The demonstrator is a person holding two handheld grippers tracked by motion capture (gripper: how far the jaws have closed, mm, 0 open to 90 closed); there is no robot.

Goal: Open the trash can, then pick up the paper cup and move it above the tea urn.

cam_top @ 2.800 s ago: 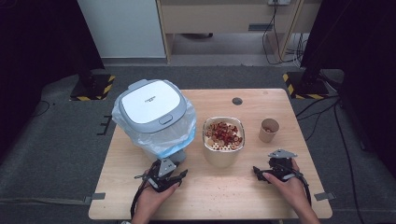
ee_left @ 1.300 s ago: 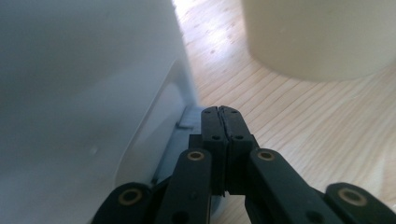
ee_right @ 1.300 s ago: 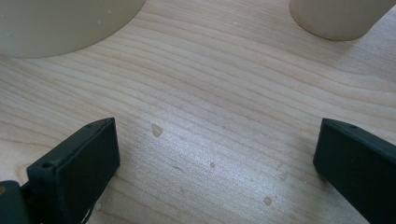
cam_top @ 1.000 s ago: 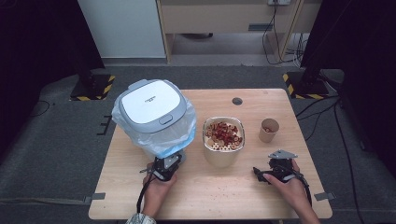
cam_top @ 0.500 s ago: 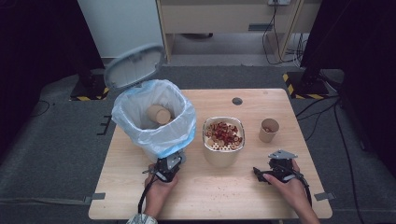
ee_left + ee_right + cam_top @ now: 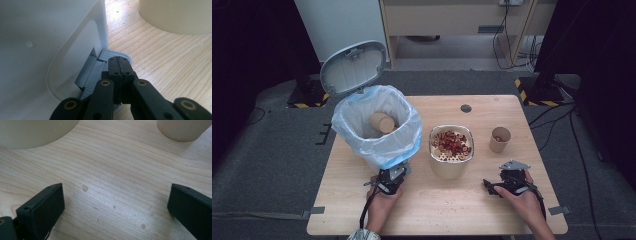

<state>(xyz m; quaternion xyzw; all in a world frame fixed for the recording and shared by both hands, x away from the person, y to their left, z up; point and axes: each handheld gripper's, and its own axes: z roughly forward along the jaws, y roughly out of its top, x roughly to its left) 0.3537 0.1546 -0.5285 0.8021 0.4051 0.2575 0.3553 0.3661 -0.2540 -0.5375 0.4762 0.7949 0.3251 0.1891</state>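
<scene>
Here the left gripper point(image 6: 393, 176) sits at the front foot of the white bin point(image 6: 377, 131), its two black jaws pressed flat together with nothing between them; in the left gripper view the closed tips point(image 6: 119, 65) rest on the grey ribbed pedal point(image 6: 110, 55) that juts from the recess at the bin's base, right where the pedal meets the wooden table point(image 6: 472, 210). The bin's lid point(image 6: 354, 66) stands swung up and back, and the blue-white liner bag point(image 6: 399, 145) is folded over the rim, with a brown paper cup point(image 6: 382, 121) lying inside. The right gripper point(image 6: 497, 186) lies low over the table near the right front edge, well apart from the bin; its jaws stand wide, having just been closing a little, and nothing is between them but bare wood, as the right gripper view shows point(image 6: 115, 202). Between the two grippers, just beside the bin, stands a cream bowl point(image 6: 451, 167) of red and pale pieces, and a small paper cup point(image 6: 500, 140) stands a little to its right, beyond the right gripper
</scene>
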